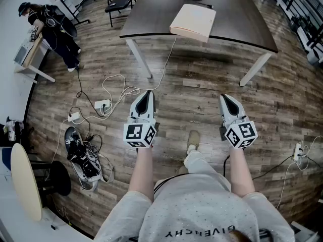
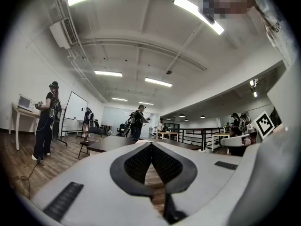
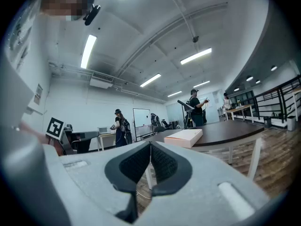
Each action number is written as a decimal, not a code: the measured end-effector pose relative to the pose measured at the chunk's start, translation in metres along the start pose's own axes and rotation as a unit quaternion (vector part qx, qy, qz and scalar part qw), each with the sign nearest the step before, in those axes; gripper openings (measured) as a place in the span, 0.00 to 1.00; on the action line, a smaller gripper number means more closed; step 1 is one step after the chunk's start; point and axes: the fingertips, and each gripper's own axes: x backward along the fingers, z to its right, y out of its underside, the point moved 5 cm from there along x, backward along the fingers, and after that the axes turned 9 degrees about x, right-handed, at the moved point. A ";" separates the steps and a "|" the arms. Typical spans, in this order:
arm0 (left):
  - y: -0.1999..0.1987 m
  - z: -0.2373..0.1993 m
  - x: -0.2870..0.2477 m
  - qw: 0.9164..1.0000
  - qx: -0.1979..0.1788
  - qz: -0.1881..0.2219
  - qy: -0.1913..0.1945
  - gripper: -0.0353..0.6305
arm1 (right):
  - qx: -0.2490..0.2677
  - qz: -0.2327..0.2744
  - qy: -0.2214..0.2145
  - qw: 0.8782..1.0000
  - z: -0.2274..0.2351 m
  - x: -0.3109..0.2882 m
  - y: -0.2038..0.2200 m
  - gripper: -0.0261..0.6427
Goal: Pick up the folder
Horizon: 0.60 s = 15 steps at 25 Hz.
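The folder [image 1: 193,22] is a pale cream, box-like file lying flat at the near edge of a dark brown table [image 1: 237,19]; the right gripper view shows the folder [image 3: 184,137] on the tabletop ahead. My left gripper [image 1: 147,97] is held level over the wooden floor, well short of the table, jaws shut with nothing between them; in its own view the left gripper [image 2: 151,144] has its tips together. My right gripper [image 1: 225,99] hangs level at the same distance from the table, also shut and empty, and the right gripper [image 3: 150,143] shows its pads meeting.
White table legs [image 1: 139,57] stand between me and the folder. Cables and a power strip [image 1: 103,105] lie on the floor at left, with a heap of gear [image 1: 81,155] nearer. Another person [image 1: 53,26] stands at a small desk far left. A chair [image 1: 119,4] is behind the table.
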 end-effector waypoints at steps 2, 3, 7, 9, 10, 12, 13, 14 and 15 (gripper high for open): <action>0.000 -0.007 -0.022 1.000 0.000 -0.003 0.001 0.05 | -0.001 0.001 0.003 1.000 0.013 -0.017 0.000 0.04; -0.001 -0.010 -0.033 1.000 0.001 -0.003 0.002 0.05 | -0.001 0.001 0.005 1.000 0.019 -0.026 -0.001 0.04; -0.003 -0.023 -0.073 1.000 0.003 -0.003 -0.001 0.05 | -0.001 -0.006 0.003 1.000 0.042 -0.061 -0.001 0.04; -0.002 -0.028 -0.090 1.000 0.004 -0.006 -0.003 0.05 | -0.001 -0.013 0.000 1.000 0.052 -0.075 0.002 0.04; -0.001 -0.030 -0.099 1.000 0.005 -0.008 -0.003 0.05 | 0.000 -0.017 -0.001 1.000 0.057 -0.082 0.003 0.04; 0.000 -0.035 -0.114 1.000 0.008 -0.012 -0.007 0.05 | -0.002 -0.023 -0.004 1.000 0.066 -0.098 0.006 0.04; 0.001 -0.038 -0.121 1.000 0.009 -0.014 -0.010 0.05 | -0.005 -0.024 -0.005 1.000 0.071 -0.105 0.006 0.04; 0.001 -0.040 -0.128 1.000 0.010 -0.015 -0.013 0.05 | -0.009 -0.023 -0.006 1.000 0.075 -0.112 0.007 0.04; 0.002 -0.042 -0.135 1.000 0.010 -0.017 -0.015 0.05 | -0.013 -0.023 -0.007 1.000 0.080 -0.120 0.008 0.04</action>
